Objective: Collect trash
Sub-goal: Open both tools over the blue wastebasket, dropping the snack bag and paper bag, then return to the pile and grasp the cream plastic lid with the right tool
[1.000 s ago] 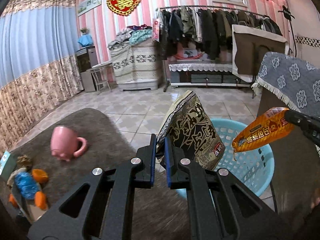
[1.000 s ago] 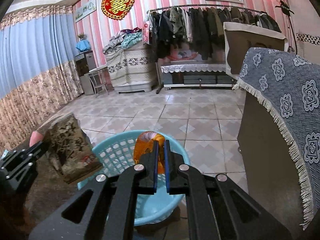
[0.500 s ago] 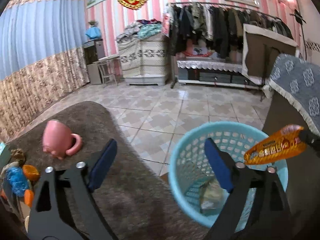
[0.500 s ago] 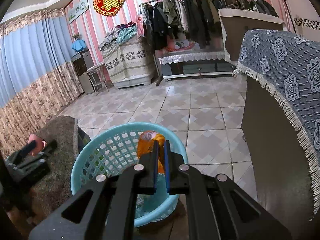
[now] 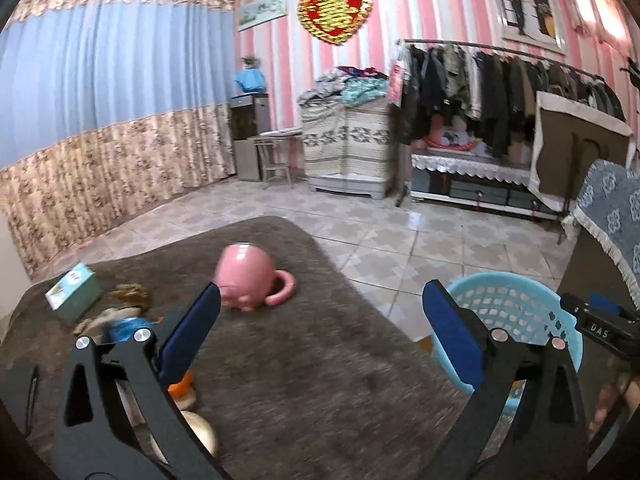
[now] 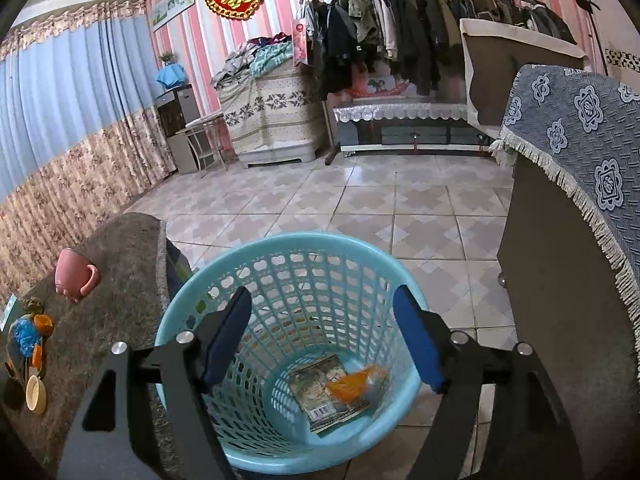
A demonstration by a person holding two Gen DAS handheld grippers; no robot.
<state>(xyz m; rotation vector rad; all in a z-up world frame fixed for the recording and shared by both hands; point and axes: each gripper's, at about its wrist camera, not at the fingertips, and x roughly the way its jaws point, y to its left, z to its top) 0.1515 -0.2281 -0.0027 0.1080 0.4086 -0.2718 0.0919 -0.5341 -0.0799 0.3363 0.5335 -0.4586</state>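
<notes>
Now both wrappers [image 6: 340,392] lie in the basket [image 6: 192,300], your left hand-held gripper [image 5: 320,328] and right hand-held gripper [image 6: 320,336] gape empty, so seek remaining worktop [image 5: 320,360] trash.

A light-blue lattice basket [image 6: 288,276] holds a dark printed wrapper [image 6: 320,392] and an orange one [image 6: 352,382], slightly blurred; the mug [image 5: 246,276] is pink, the rug [image 5: 320,380] grey-brown.

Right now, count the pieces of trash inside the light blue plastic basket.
2: a dark printed snack bag lies flat on the light blue plastic basket floor, an orange wrapper rests on it. Others may be hidden.
</notes>
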